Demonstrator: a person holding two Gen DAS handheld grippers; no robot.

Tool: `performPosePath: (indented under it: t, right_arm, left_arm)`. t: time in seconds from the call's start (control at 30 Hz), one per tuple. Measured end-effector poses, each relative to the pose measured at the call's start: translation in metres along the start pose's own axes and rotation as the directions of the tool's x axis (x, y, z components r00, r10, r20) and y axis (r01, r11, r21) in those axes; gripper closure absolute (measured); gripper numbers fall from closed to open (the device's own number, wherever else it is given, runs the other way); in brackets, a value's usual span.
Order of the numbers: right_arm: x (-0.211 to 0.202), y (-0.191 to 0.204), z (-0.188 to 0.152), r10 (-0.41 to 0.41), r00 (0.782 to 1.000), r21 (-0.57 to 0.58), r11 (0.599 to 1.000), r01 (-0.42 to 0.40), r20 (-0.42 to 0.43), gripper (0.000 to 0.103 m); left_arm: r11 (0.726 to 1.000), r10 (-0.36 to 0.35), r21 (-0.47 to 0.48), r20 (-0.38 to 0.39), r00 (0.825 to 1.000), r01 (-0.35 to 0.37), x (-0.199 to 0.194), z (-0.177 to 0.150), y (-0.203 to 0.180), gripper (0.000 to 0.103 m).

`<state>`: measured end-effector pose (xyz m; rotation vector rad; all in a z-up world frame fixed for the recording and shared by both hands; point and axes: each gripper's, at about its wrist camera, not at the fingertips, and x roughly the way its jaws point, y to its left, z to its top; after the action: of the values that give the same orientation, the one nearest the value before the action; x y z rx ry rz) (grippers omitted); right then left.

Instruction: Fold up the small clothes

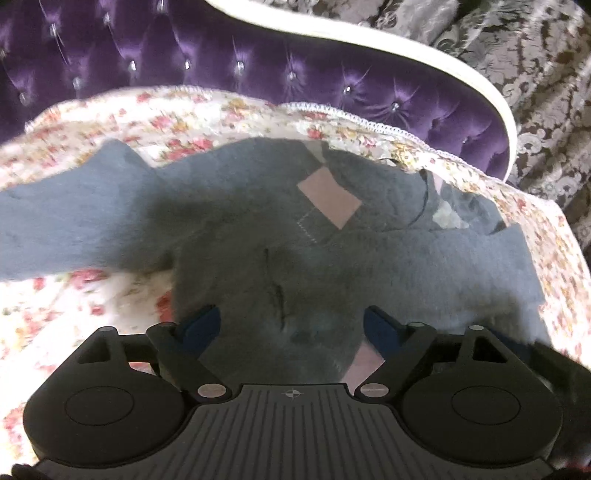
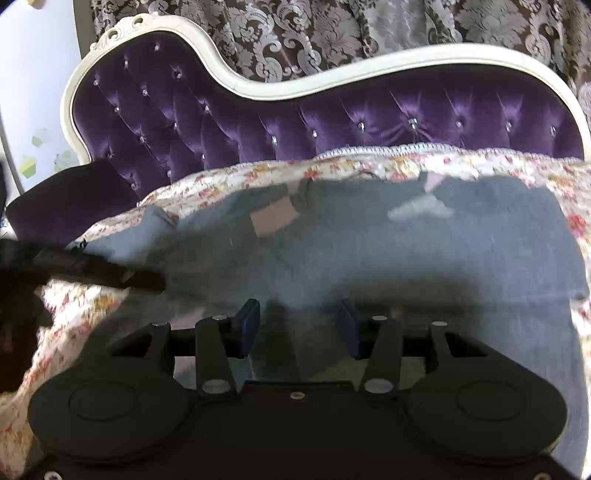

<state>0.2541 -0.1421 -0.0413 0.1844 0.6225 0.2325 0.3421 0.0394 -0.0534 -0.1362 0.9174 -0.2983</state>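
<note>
a small grey sweater (image 1: 236, 236) of soft, fuzzy knit lies spread on a floral cover (image 1: 92, 122), its body toward both cameras and its sleeves reaching out to the sides. a pale pink diamond patch (image 1: 328, 201) with a dotted stitched outline beside it sits on the chest, and a second pink patch shows at the hem close to the left gripper. the knit looks matted and slightly creased, with short dark folds near the middle.

the left gripper (image 1: 291, 326) hovers low over the sweater's lower body, its blue-padded fingers (image 1: 201, 326) spread wide with only fabric showing between them; whether the pads touch the knit cannot be told. the right gripper (image 2: 297, 326) is likewise over the sweater, fingers (image 2: 247, 325) apart, nothing pinched.

in the right view the left gripper's black body enters from the left edge, over the sweater's side.

the cover is a thin quilted cloth printed with small red and yellow flowers, edged in white scalloped stitching. it lies on a sofa (image 2: 258, 122) of glossy purple tufted velvet with crystal buttons and a curved white carved frame. behind hangs a curtain (image 2: 295, 33) of brown and silver damask.
</note>
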Motion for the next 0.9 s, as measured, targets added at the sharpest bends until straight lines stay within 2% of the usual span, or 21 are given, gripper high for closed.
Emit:
performPosePath:
  t: [0.23, 0.27, 0.3, 0.33, 0.37, 0.4, 0.5, 0.6, 0.67, 0.73, 0.9]
  right_arm:
    - [-0.002, -0.004, -0.004, 0.016, 1.000, 0.019, 1.000, -0.016, 0.023, 0.045]
    - [-0.002, -0.005, -0.004, 0.019, 0.999, 0.023, 1.000, -0.019, 0.026, 0.045]
    - [-0.003, -0.006, -0.005, 0.021, 0.999, 0.028, 0.999, -0.022, 0.028, 0.045]
    - [-0.003, -0.007, -0.005, 0.023, 0.999, 0.034, 0.999, -0.024, 0.029, 0.045]
    - [-0.003, -0.007, -0.006, 0.025, 0.999, 0.038, 0.999, -0.027, 0.030, 0.045]
    - [-0.003, -0.008, -0.006, 0.027, 0.999, 0.042, 0.999, -0.028, 0.031, 0.045]
    - [-0.003, -0.008, -0.006, 0.028, 0.999, 0.046, 0.999, -0.030, 0.032, 0.045]
    - [-0.004, -0.007, -0.006, 0.027, 0.999, 0.040, 0.999, -0.029, 0.032, 0.044]
    - [-0.004, -0.006, -0.006, 0.030, 0.999, 0.034, 0.999, -0.031, 0.032, 0.041]
    - [-0.003, -0.005, -0.006, 0.027, 0.999, 0.024, 0.999, -0.027, 0.030, 0.040]
    - [-0.003, -0.003, -0.006, 0.023, 0.999, 0.017, 1.000, -0.023, 0.027, 0.039]
  left_arm:
    - [0.996, -0.073, -0.059, -0.021, 0.997, 0.072, 0.023, 0.016, -0.002, 0.019]
    - [0.995, -0.075, -0.068, -0.017, 0.997, 0.074, 0.026, 0.018, -0.004, 0.027]
    - [0.995, -0.067, -0.074, -0.009, 0.998, 0.066, 0.027, 0.020, -0.005, 0.051]
    - [0.996, -0.048, -0.074, -0.005, 0.999, 0.047, 0.028, 0.022, -0.008, 0.066]
    - [0.997, -0.031, -0.069, -0.008, 0.999, 0.030, 0.029, 0.024, -0.010, 0.089]
    - [0.998, -0.026, -0.062, -0.010, 1.000, 0.026, 0.030, 0.027, -0.013, 0.096]
    - [0.999, 0.014, -0.032, 0.061, 0.998, -0.012, 0.014, 0.036, -0.019, 0.097]
    - [0.999, 0.036, -0.021, 0.169, 0.985, -0.033, -0.014, 0.047, -0.014, 0.097]
    - [0.998, 0.058, -0.040, 0.209, 0.976, -0.051, -0.025, 0.055, -0.004, 0.097]
    - [0.996, 0.080, -0.047, 0.209, 0.975, -0.072, -0.026, 0.060, 0.007, 0.097]
    - [0.993, 0.108, -0.052, 0.119, 0.987, -0.103, -0.001, 0.055, 0.021, 0.097]
